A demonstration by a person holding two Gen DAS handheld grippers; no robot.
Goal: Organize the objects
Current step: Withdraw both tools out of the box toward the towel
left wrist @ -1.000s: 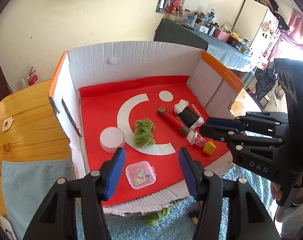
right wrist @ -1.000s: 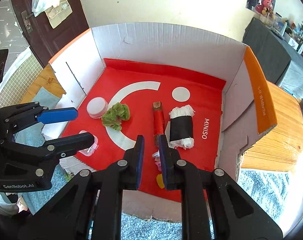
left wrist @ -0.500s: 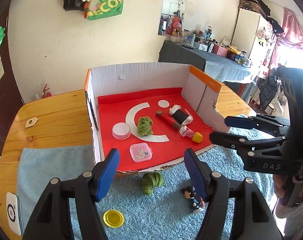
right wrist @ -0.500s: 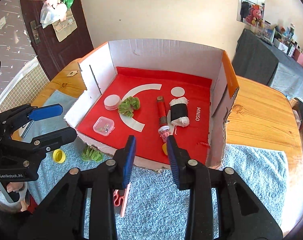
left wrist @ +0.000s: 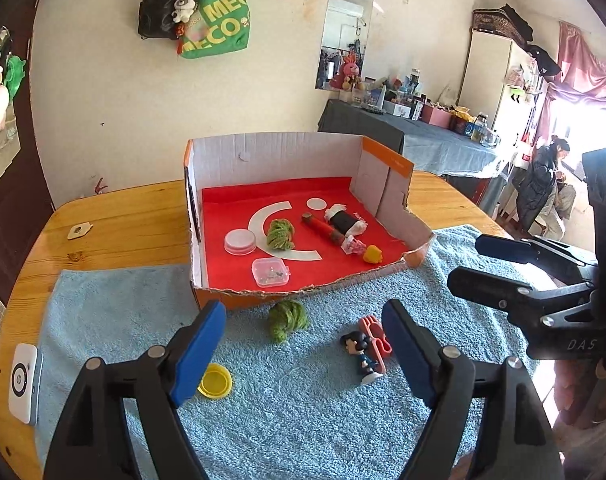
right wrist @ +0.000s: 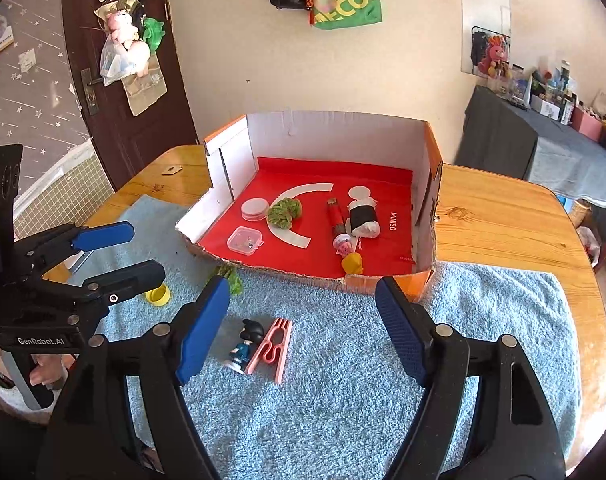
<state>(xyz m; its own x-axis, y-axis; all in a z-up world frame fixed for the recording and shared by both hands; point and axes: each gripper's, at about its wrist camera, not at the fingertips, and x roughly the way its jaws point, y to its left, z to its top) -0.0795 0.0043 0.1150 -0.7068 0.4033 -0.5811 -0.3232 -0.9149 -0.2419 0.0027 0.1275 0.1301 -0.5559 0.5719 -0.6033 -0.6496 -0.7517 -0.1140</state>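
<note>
A: Looking along the left gripper, what do you get?

B: Its jaws are spreading, nothing between them. Below lies a blue towel on the wooden table. At twelve o'clock sits the cardboard box with a red liner.

A: What is in the box?

B: A white round lid, a green yarn bundle, a clear small case, a red tube, a black-and-white roll, a pink small piece and a yellow piece.

A: And outside it?

B: On the towel: a second green bundle just before the box's torn front edge, a yellow cap at about eight o'clock from it, and a small figurine touching a pink clip.

A: The right gripper?

B: Jaws also opening, empty, above the towel; the figurine and clip lie just inside its left finger.
</note>
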